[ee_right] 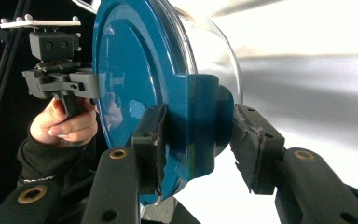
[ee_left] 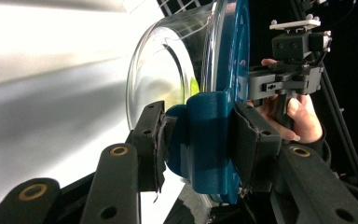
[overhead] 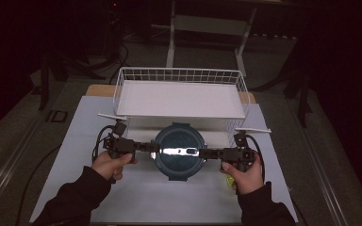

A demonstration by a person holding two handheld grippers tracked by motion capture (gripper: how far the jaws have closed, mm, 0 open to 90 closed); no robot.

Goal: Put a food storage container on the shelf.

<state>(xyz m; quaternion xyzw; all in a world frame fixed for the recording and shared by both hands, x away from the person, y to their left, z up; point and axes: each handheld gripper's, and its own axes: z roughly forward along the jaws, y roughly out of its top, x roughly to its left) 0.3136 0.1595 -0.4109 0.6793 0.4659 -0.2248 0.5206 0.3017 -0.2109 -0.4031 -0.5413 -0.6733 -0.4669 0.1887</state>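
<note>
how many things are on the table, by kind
Round clear glass containers with a blue latching lid: 1
White wire baskets: 1
Small yellow-green things, partly hidden under the right hand: 1
Hand-held black tools: 2, the left tool and the right tool, each clamped on a lid latch
Total: 5

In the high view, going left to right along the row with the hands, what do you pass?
Left hand → left gripper → round container with the blue lid → right gripper → right hand. Each gripper is clamped on a side latch of the lid.
</note>
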